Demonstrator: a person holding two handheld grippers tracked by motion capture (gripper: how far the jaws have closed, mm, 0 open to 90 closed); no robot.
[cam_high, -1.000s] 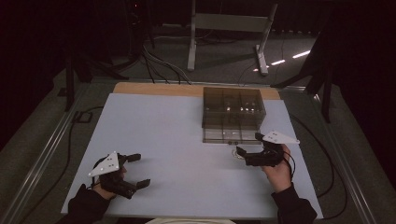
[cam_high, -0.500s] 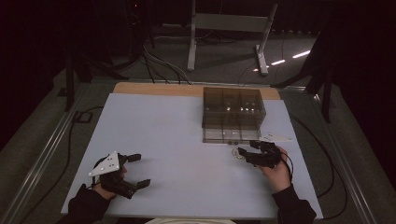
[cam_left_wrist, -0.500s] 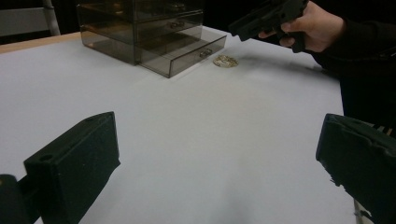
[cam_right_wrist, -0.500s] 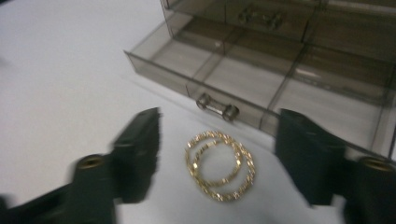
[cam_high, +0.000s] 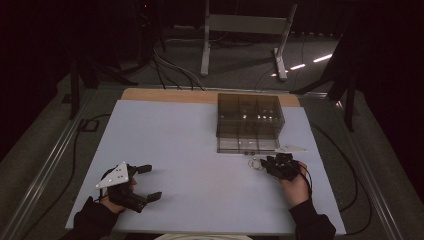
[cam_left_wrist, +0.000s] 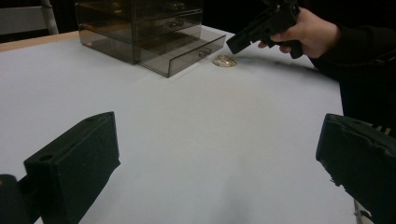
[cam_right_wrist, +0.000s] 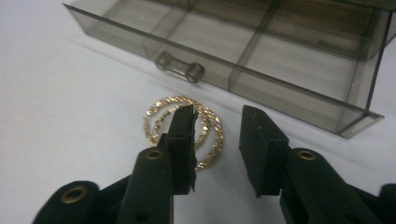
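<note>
Right gripper view shows the right gripper (cam_right_wrist: 217, 123), jaws narrowly parted, above twisted gold rings (cam_right_wrist: 161, 116) beside a smoky plastic drawer (cam_right_wrist: 280, 70); the left gripper (cam_high: 148, 182) gapes wide.

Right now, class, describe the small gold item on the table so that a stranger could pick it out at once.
Start at the smoky see-through drawer box on the pale table; its lowest drawer is pulled out. On the table just in front of that drawer's handle lie the gold hoops, thin glittery overlapping rings beneath the open right gripper. Nothing else nearby is gold or ring-shaped.
</note>
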